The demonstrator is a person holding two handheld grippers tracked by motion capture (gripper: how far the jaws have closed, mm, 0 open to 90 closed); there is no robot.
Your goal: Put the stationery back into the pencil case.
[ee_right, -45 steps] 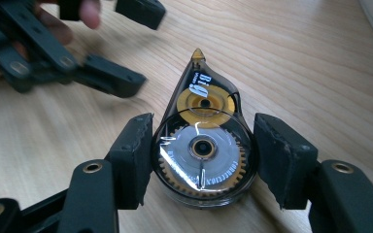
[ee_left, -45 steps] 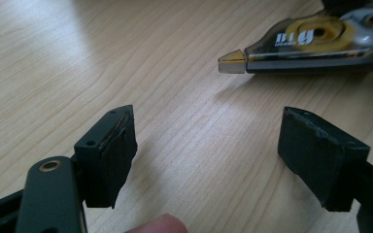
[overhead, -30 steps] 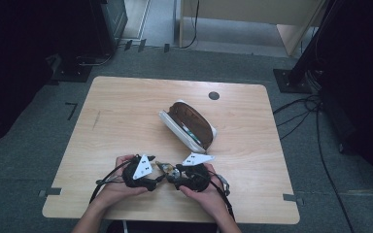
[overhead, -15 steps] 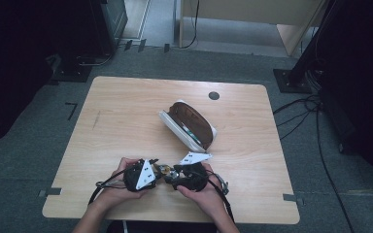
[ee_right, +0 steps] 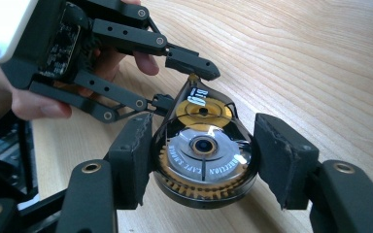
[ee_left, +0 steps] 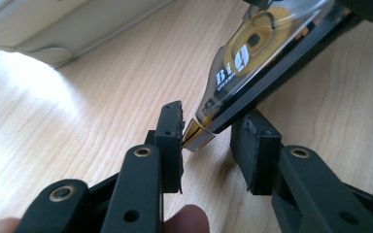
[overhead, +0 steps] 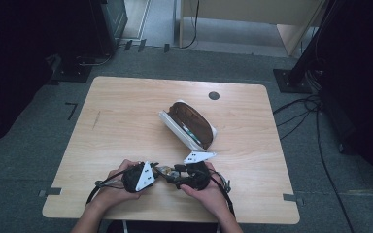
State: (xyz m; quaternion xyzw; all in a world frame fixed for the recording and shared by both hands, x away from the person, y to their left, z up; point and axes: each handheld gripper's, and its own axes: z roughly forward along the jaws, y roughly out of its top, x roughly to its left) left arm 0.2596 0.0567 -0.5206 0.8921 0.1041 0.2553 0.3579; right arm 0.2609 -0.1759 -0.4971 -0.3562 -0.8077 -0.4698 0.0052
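R gripper (ee_right: 201, 165) clamped on correction tape dispenser (ee_right: 204, 160) just above table (overhead: 126, 111); L gripper (ee_left: 206, 141) jaws apart, bracketing its gold tip (ee_left: 196, 136). Open pencil case (overhead: 189, 124) behind.

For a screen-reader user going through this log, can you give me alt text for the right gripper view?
A clear, teardrop-shaped correction tape dispenser with gold reels sits between the right gripper's two black padded jaws, above a light wooden table. The left gripper, held in a hand, reaches in from the upper left, its open jaws around the dispenser's narrow tip.
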